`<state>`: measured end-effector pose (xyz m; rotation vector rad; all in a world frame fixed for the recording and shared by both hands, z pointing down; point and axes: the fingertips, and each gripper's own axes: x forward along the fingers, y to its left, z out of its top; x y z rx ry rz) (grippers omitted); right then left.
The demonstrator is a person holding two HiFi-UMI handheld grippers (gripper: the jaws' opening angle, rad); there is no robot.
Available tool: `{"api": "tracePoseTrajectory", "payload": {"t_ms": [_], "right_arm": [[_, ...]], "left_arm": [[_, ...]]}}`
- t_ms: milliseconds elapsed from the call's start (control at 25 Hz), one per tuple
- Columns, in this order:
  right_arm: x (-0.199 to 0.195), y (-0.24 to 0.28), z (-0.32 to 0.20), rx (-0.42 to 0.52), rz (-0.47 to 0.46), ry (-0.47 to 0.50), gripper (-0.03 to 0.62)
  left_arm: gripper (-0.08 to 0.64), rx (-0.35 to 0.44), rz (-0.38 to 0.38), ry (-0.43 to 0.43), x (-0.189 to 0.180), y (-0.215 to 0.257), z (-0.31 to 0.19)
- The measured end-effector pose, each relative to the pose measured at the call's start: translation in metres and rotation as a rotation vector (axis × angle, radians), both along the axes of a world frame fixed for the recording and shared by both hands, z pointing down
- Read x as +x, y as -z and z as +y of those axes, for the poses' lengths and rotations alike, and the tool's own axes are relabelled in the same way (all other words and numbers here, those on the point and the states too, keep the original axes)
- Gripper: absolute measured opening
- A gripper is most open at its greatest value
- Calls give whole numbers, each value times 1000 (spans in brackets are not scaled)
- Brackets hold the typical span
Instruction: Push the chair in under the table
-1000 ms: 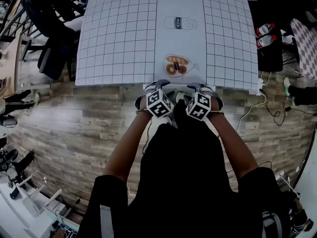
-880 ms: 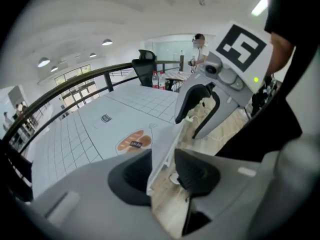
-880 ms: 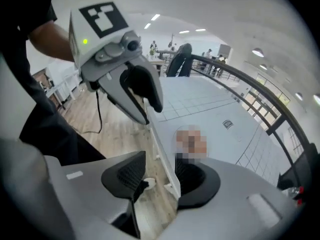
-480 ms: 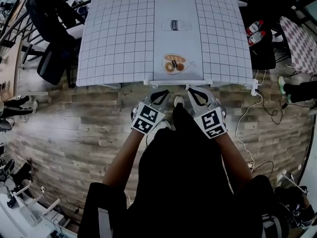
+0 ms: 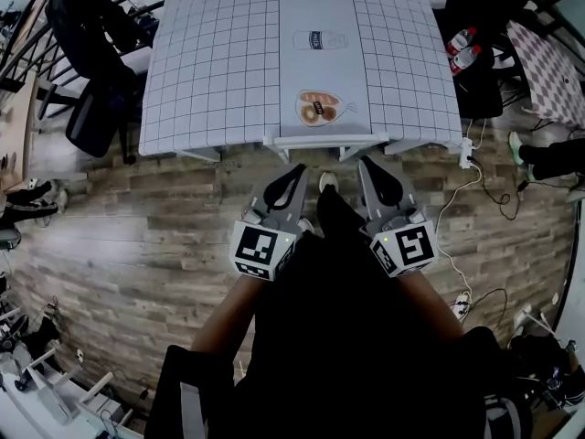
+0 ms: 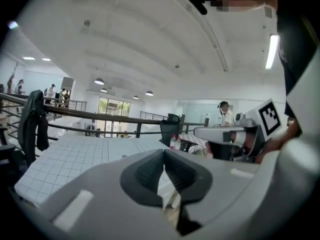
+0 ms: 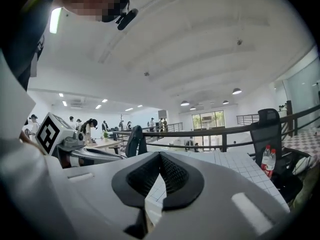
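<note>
1. Two tools are nearest me, held out past my dark-clothed body: the left tool [image 5: 298, 172] and the right tool [image 5: 366, 168], side by side with my shoe [image 5: 327, 183] showing between them.
2. Looking along the left tool [image 6: 163, 156] in its own view, I see its jaws pressed together with nothing caught between them. The right tool [image 7: 160, 158] is the same, jaws together and empty.
3. Wooden floor [image 5: 137, 218] lies below both tools, and neither one touches anything.
4. Just past their tips is the chair [image 5: 320, 141]. Only its white back edge shows along the middle of the desk's near side, and the rest is tucked underneath.
5. The desk [image 5: 219, 80] wears a gridded white cover with a bread picture [image 5: 318, 108] near me and a bottle picture [image 5: 320, 39] farther off.
6. Beyond it, a black office chair [image 5: 91, 53] stands at far left, and two bottles [image 5: 462, 48] are at far right.
</note>
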<state>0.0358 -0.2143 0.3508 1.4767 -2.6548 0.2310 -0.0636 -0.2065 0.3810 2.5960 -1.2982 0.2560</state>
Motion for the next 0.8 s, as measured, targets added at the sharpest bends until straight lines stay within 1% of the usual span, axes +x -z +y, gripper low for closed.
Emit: {"api": "tracePoseTrajectory", "payload": {"t_ms": [120, 280, 480, 680, 800], "right_arm": [[3, 6, 7, 23, -9, -32, -2], [1, 5, 15, 27, -13, -44, -2], [-9, 15, -12, 66, -22, -40, -2], [-15, 18, 25, 69, -34, -49, -3], [-14, 13, 38, 76, -20, -54, -3]], "left_arm": [[11, 88, -37, 50, -1, 18, 9], [11, 129, 7, 120, -5, 33, 20], [11, 175, 5, 131, -5, 45, -8], [11, 209, -17, 132, -5, 52, 27], [11, 221, -17, 134, -1, 50, 41]]}}
